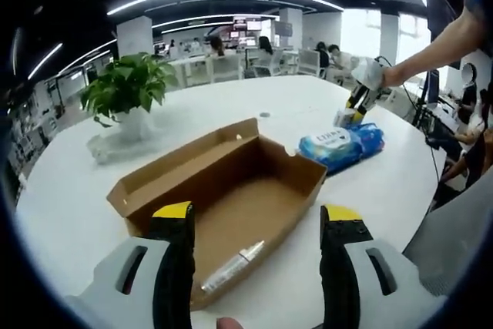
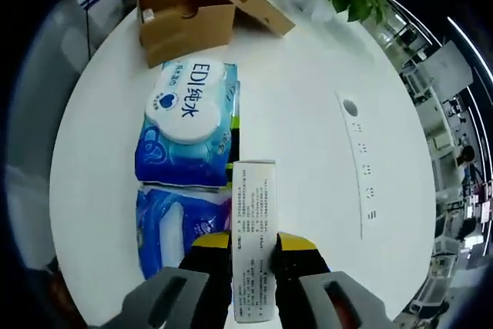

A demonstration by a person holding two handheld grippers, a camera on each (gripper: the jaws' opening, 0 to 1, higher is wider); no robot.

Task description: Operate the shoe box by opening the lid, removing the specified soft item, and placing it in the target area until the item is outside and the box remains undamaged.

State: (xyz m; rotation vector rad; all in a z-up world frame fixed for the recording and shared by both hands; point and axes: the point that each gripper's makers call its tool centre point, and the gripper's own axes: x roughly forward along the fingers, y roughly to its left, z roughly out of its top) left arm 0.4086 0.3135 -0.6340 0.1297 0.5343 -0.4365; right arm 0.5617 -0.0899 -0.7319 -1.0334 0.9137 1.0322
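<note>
The brown cardboard shoe box lies open on the white table, its lid folded back on the far side. A silver tube rests on the box floor near my left gripper, which hovers open over the box's near end with nothing between its jaws. Beside the box lies a blue wet-wipes pack. In the right gripper view, two wipes packs lie end to end, with the shoe box beyond them. My right gripper is shut on a narrow white printed carton, held above the table beside the nearer pack.
A potted green plant stands behind the box. A person's arm holds the right gripper over the table's far side. A row of small cable ports runs across the tabletop. Desks and seated people fill the background.
</note>
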